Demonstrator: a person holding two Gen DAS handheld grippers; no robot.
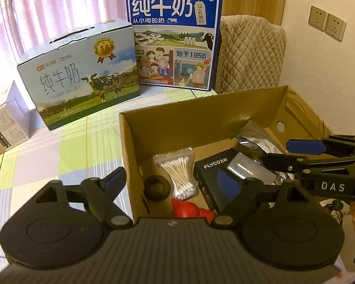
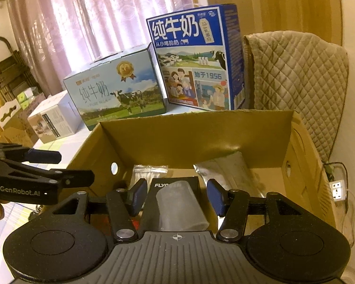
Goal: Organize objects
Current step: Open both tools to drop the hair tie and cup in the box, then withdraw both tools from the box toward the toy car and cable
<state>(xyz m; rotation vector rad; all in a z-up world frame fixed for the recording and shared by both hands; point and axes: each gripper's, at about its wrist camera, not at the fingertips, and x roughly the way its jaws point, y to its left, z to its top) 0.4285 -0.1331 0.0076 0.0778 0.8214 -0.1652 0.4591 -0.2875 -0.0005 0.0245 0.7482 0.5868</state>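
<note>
**Right wrist view: seating the clear cup in the cardboard box**

Judged step: placing or taking up the clear plastic cup (image 2: pixel 181 208); which of the two cannot be told.

1. Keep the cardboard box (image 2: pixel 201 137) steady. The left tongs (image 1: pixel 170 181) stand wide apart astride its near-left wall and hold nothing.
2. Keep the right tongs (image 2: pixel 177 197) centred over the cup. Both pads stand clear of it, jaws moderately wide.
3. Close gently, as the thin wall will probably flex.

Appearance, in descending size: the box is open-topped, brown and on a checked cloth. Inside, the black FLYCO carton (image 1: pixel 210 172) lies flat. The cup lies on its side on that carton, translucent and tapered. A foil pouch (image 1: pixel 255 139) lies beside it.
</note>
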